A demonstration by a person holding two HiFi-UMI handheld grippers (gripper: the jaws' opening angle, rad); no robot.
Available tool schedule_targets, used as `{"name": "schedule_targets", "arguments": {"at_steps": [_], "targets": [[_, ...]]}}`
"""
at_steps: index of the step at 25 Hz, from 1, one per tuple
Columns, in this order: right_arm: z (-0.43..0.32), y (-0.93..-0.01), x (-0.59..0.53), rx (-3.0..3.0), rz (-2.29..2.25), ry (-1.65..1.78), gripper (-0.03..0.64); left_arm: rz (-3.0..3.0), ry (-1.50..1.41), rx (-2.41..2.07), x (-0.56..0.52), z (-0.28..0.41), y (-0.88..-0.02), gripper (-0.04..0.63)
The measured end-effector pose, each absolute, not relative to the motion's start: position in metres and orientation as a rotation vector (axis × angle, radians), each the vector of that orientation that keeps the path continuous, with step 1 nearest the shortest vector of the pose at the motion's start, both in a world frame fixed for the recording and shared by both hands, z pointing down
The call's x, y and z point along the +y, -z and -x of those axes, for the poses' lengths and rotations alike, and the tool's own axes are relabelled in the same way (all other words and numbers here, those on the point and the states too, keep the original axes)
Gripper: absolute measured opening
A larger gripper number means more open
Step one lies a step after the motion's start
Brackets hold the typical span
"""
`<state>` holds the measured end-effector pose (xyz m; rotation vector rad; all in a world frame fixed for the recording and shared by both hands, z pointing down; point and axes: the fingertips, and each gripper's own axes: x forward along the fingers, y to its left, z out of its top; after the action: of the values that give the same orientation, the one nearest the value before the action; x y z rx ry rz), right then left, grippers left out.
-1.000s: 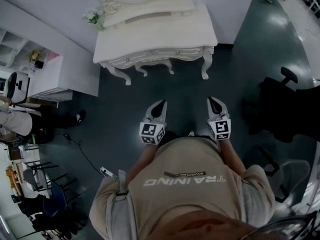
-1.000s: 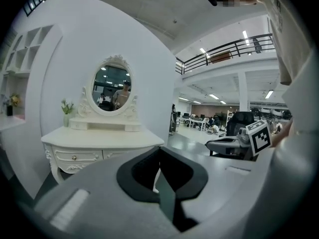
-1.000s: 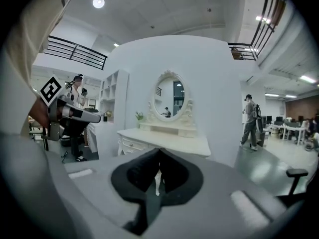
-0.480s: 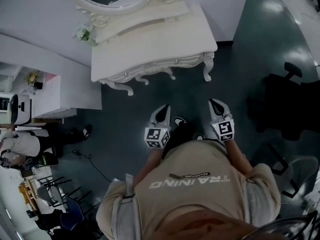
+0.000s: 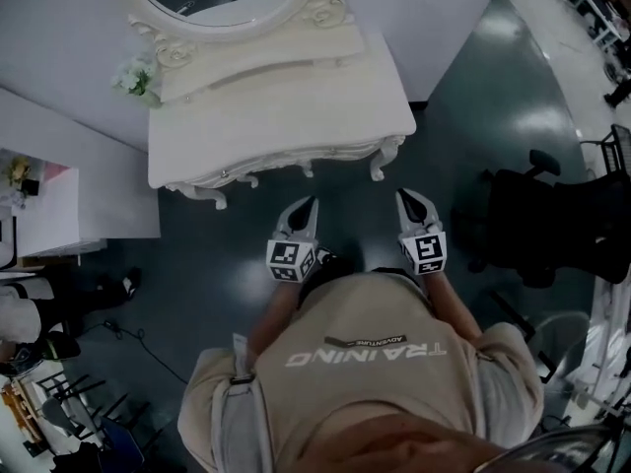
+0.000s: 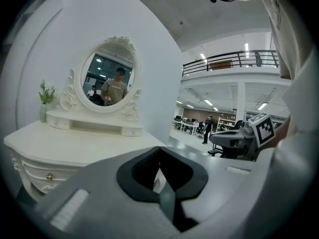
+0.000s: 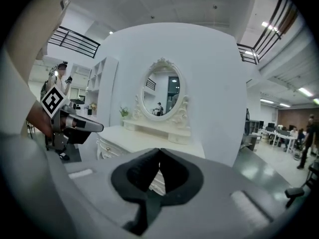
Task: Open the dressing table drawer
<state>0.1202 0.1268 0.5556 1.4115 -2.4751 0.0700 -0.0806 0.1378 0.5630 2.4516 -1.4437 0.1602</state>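
I am on the approach step: I stand facing the white dressing table [image 5: 286, 116], and neither tool has reached it. My left tool [image 5: 308, 203] and right tool [image 5: 404, 196] are held out side by side over the dark floor [image 5: 444, 97], pointing at the table's front edge but apart from it. Both tools have their tips pressed together with nothing between them.

The drawer [image 6: 35, 169] sits in the carved front just under the tabletop [image 5: 296, 87], and it looks fully shut. A small brass knob [image 6: 49, 176] shows on it in the left gripper view. The right gripper view shows the same front [image 7: 113, 152] off to its left.

Next, I judge, I must come nearer and choose one tool for the pull. The left looks better lined up with that knob. That tool has to open, drop to the knob's height, slip its pads either side of it, close, and then draw straight back towards me so the drawer slides without jamming.
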Motion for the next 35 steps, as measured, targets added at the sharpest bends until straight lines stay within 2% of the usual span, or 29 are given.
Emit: {"name": "schedule_targets", "arguments": {"at_steps": [14, 25, 35], "targets": [[-0.097, -0.582, 0.042, -2.429, -1.432, -0.227, 0.003, -2.363, -0.105, -1.509, 0.067, 0.127, -0.580, 0.008], [-0.030, -0.605, -0.140, -2.508, -1.443, -0.257, 0.003, -2.247, -0.237, -1.641, -0.030, 0.204, -0.585, 0.008], [-0.051, -0.605, -0.284, -2.572, -1.468, -0.280, 0.003, -2.375, -0.271, -1.646, -0.189, 0.153, -0.540, 0.008]]}}
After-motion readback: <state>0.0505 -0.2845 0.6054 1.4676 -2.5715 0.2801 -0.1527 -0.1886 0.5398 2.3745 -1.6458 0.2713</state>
